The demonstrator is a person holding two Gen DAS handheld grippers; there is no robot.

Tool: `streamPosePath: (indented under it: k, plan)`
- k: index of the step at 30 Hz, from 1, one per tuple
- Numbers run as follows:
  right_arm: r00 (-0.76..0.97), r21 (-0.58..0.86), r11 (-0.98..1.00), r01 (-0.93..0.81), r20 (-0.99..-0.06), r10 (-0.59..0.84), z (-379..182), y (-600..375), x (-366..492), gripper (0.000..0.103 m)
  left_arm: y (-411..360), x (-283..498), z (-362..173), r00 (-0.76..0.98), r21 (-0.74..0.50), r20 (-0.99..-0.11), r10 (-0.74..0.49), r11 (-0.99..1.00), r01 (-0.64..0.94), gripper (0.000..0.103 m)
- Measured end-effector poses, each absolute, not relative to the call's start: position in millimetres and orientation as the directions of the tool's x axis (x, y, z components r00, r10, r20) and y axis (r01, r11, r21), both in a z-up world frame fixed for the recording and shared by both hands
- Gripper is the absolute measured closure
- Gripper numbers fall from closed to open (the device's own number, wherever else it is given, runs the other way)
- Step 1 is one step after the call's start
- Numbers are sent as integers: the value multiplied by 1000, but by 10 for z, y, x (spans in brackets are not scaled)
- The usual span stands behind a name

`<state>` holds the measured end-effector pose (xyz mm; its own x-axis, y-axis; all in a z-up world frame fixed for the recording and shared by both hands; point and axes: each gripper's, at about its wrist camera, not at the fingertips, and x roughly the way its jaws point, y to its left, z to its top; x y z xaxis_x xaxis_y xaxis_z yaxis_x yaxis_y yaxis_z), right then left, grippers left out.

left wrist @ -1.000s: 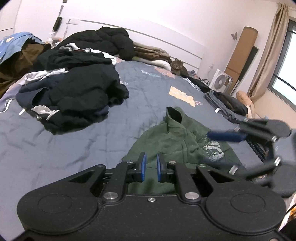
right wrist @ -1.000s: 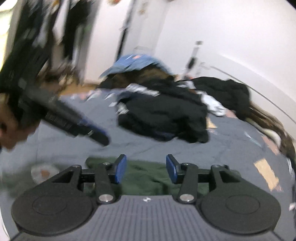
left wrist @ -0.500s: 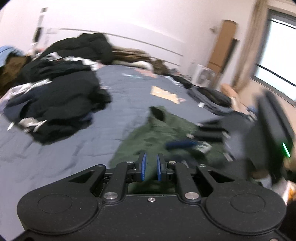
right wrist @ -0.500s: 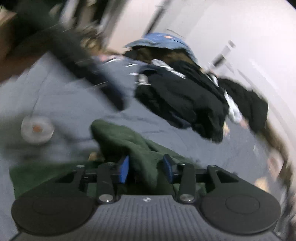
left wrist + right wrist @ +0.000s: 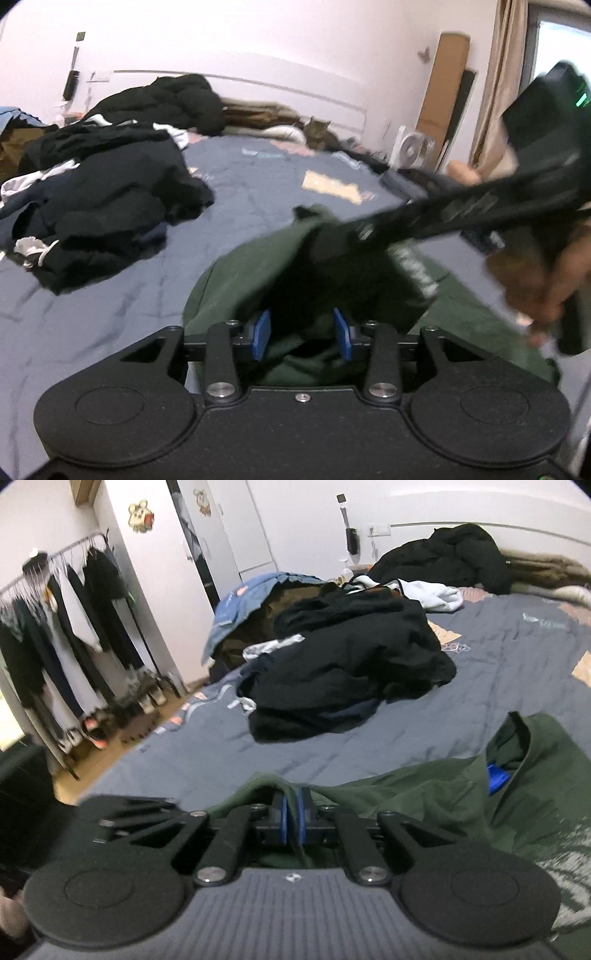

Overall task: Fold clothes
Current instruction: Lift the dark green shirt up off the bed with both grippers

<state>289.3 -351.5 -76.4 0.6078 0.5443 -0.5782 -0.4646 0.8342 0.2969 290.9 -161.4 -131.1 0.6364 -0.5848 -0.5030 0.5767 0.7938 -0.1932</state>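
— On the bed (image 5: 480, 672), near its foot, what lies there?

— A green sweatshirt (image 5: 424, 794), rumpled on the grey-blue quilt, its collar raised toward the headboard and a pale print showing on its front.

— And the right gripper (image 5: 293, 814)?

— Its blue fingers (image 5: 283, 818) are drawn almost together, pinching a fold of the sweatshirt's edge; the cloth humps up over their tips. From the left wrist view the same tool reaches in from the right as a blurred dark bar, a hand (image 5: 546, 280) wrapped round its handle.

— The left gripper (image 5: 301, 334)?

— Its jaws are opening. The blue fingers (image 5: 262, 334) stand a moderate way apart, with green cloth lying between and below them, and a lifted flap of the sweatshirt arching just ahead. I see no pad pressing on the fabric.

— What else is on the bed?

— A heap of black clothes (image 5: 351, 672) well apart from the sweatshirt, farther up the quilt, with white pieces mixed in. A black jacket (image 5: 173, 99) lies by the headboard, and a cat (image 5: 317, 134) sits near the pillows.

— Beside the bed?

— A rack of hanging clothes (image 5: 62, 627) by the wall with shoes under it, and a white fan (image 5: 413, 149) on the window side.
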Motion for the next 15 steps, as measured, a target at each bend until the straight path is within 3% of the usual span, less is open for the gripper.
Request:
streamPosePath:
  k: [9, 13, 15]
  plan:
    - [604, 301, 817, -491, -558, 569, -665, -3454, 2791, 97, -1830, 2891, -1561, 668, -30, -574, -473, 828, 560, 68]
    - [605, 305, 821, -483, -561, 565, -687, -3466, 2787, 97, -1849, 2882, -1608, 676, -19, -579, -457, 836, 549, 89]
    - [611, 303, 825, -476, -561, 559, -694, -3478, 2788, 97, -1784, 2878, -1536, 650, -60, -577, -494, 820, 569, 93]
